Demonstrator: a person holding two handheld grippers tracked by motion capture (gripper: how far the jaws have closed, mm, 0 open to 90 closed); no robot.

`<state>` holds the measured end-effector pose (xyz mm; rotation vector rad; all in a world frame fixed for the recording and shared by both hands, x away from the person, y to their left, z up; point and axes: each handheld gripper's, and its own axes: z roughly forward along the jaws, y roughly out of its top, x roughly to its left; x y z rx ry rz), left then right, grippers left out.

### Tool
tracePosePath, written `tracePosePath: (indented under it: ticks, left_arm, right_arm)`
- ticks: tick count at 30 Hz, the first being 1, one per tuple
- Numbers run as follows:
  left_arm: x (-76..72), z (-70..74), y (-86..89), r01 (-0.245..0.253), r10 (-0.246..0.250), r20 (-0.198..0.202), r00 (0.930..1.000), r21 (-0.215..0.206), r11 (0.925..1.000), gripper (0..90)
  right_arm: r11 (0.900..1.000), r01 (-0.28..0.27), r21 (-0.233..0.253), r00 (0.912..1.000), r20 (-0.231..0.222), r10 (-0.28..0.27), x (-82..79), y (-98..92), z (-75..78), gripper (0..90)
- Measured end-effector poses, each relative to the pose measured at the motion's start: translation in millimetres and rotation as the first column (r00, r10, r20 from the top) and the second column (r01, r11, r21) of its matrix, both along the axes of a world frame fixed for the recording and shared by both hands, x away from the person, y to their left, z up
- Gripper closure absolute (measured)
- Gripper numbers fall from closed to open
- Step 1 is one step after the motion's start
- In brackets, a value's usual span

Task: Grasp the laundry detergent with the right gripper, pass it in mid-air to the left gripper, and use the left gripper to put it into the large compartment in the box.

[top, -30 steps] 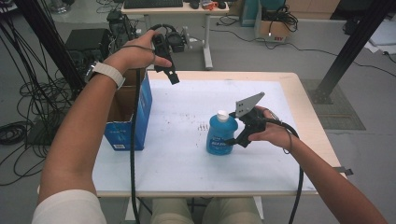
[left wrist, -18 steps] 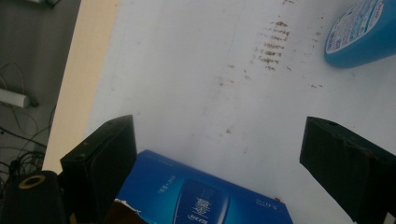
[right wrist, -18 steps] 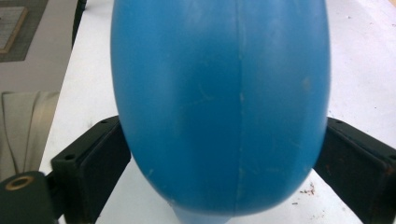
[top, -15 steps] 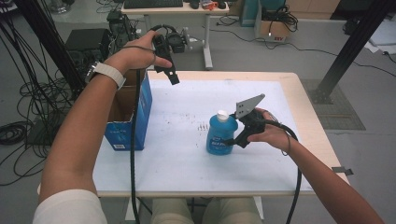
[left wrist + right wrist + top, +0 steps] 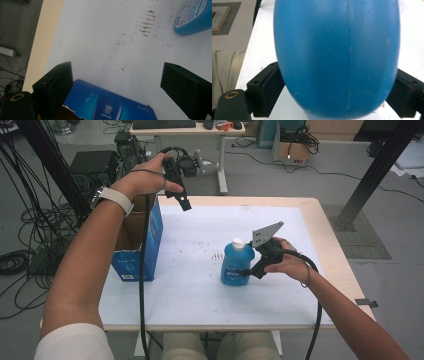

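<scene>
A blue bottle (image 5: pixel 234 266) with a white cap (image 5: pixel 238 243) stands upright on the white table top (image 5: pixel 200 290), right of centre. My right gripper (image 5: pixel 246 271) is shut on the bottle's lower body from the right; in the right gripper view the bottle (image 5: pixel 337 57) sits between both jaws, which press its sides. My left gripper (image 5: pixel 184 204) is held in the air over the table's back left corner, open and with nothing in it. In the left gripper view its jaws stand wide apart above the table, with the bottle (image 5: pixel 193 17) at the top right.
An open blue cardboard box (image 5: pixel 142 245) stands on the table's left edge, under my left forearm; its side (image 5: pixel 107 106) is below the left jaws. Brown specks (image 5: pixel 216 255) mark the table's middle. Cables (image 5: pixel 20 260) lie on the floor at left, a desk (image 5: pixel 200 130) behind.
</scene>
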<state>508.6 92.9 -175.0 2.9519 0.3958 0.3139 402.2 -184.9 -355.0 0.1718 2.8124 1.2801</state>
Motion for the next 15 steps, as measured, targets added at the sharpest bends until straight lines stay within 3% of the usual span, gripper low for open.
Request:
tracePosePath:
  ticks: [2, 15]
  left_arm:
    - [-0.1, 0.4, -0.4, 0.000, 0.000, -0.001, 1.0000, 0.007, 1.0000, 11.3]
    - [-0.3, 0.1, -0.1, -0.001, 0.001, 0.000, 1.0000, 0.005, 1.0000, 11.3]
  right_arm:
    - [1.000, 0.013, 0.000, 0.9998, -0.017, -0.013, -1.6, -0.1, -0.1, 13.1]
    - [1.000, 0.003, 0.018, 0.9999, -0.016, -0.003, -1.4, 2.5, -4.5, 16.1]
